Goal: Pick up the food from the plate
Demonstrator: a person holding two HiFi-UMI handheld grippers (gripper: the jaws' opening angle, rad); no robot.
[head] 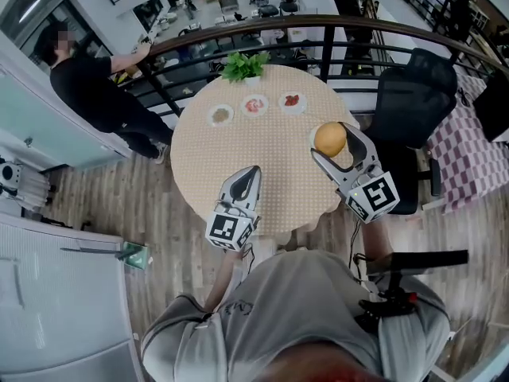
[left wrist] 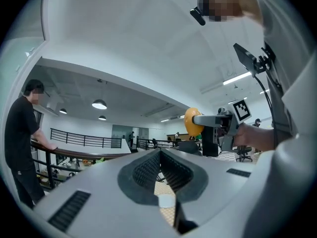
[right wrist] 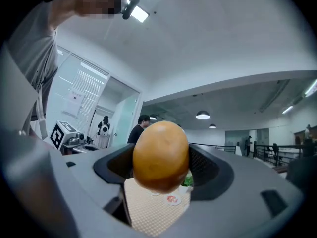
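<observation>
- Gripping a golden-brown egg-shaped food [head: 329, 138] in the right gripper [head: 334, 144], jaws spread wide, one dark ribbed pad pressed against each side.
- Nothing else between those jaws; the food filling most of the gap, its top bulging past the jaw tips in the right gripper view.
- Held up off the round table with the beige checked cloth [head: 238, 146], above the table's right edge.
- Smooth, unbroken skin on the food, lighter orange on top, shading to a darker brown towards the underside; long axis about upright in the right gripper view.
- Left gripper [head: 254, 170] closed, ribbed pads meeting at the tips, nothing between them.
- Hovering above the near part of the table, left of the right gripper and apart from it, touching nothing.
- Across the table, well apart from both grippers, a row of three small white plates: one with brownish food [head: 220, 115], one with pinkish food [head: 254, 104], one with red food [head: 293, 101].
- Behind the plates, at the far edge, a leafy green plant [head: 245, 64].
- Off to the left, by the dark curved railing [head: 382, 29], a person in black clothes [head: 95, 94]; to the right of the table, a black office chair [head: 409, 102].
</observation>
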